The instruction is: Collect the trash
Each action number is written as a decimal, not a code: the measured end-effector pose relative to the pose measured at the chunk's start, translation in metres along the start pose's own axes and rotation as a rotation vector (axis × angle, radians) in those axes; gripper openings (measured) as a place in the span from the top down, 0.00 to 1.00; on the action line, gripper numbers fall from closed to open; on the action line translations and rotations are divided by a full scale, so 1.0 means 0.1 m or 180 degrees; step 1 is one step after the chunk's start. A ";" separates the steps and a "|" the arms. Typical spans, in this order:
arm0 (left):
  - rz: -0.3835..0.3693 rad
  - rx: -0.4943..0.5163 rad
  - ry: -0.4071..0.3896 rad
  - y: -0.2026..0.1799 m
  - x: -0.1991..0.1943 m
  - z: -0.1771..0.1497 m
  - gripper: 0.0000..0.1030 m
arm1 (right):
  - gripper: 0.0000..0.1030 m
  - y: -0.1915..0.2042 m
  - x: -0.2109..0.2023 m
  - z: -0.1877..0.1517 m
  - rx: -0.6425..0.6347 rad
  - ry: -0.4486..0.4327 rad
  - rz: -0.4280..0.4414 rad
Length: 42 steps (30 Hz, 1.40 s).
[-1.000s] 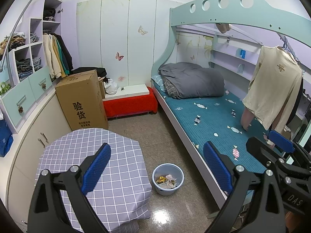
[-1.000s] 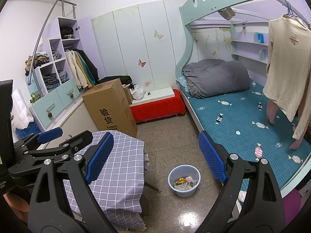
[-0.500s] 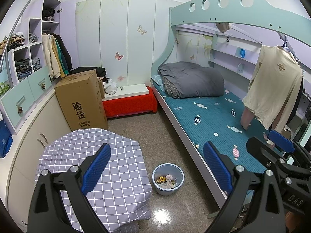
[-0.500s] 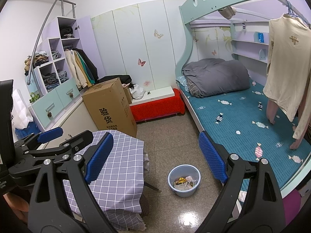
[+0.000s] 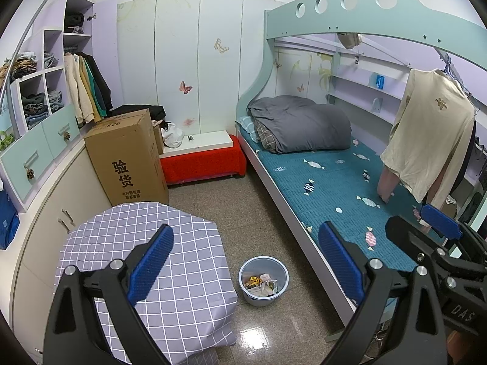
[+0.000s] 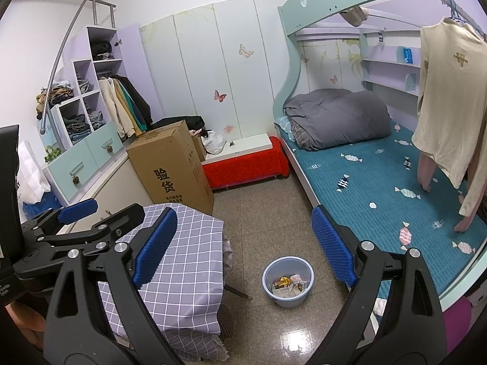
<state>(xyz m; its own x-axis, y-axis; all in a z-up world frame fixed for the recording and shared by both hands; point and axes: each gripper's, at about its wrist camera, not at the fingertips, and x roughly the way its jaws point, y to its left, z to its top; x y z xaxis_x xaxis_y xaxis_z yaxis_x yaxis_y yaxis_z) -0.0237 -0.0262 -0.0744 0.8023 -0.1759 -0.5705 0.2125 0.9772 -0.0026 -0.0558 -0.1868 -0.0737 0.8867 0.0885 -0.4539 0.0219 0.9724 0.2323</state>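
A pale blue bin [image 5: 263, 279] [image 6: 288, 281] stands on the tiled floor between the table and the bed, with wrappers and crumpled paper [image 5: 261, 283] [image 6: 289, 284] inside. My left gripper [image 5: 246, 260] hangs open above and in front of it, nothing between its blue pads. My right gripper [image 6: 243, 248] is open too and holds nothing. Each gripper shows at the edge of the other's view. The checked tablecloth [image 5: 146, 261] [image 6: 179, 261] has nothing lying on it.
A tall cardboard box [image 5: 127, 158] stands behind the table. A red bench [image 5: 202, 162] lies against the far wall. The bunk bed [image 5: 334, 188] with a grey duvet runs along the right, a cream shirt [image 5: 432, 127] hanging over it. Cabinets and shelves [image 5: 36, 140] line the left.
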 end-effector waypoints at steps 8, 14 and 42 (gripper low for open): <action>0.0002 0.0000 0.0002 0.00 0.00 0.01 0.09 | 0.13 -0.04 0.03 0.03 0.0011 0.0007 -0.0006; 0.0002 0.0001 0.0005 0.01 0.00 0.01 0.09 | 0.13 -0.05 0.04 0.03 0.0023 0.0014 -0.0003; 0.0026 0.0016 0.0049 0.10 0.10 -0.04 0.09 | 0.13 -0.09 0.12 -0.01 0.0088 0.0059 0.0005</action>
<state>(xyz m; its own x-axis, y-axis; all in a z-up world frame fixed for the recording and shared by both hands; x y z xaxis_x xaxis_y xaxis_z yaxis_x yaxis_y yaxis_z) -0.0154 -0.0174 -0.0832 0.7953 -0.1660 -0.5830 0.2087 0.9780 0.0063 -0.0452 -0.1942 -0.0819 0.8780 0.0944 -0.4694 0.0334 0.9659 0.2566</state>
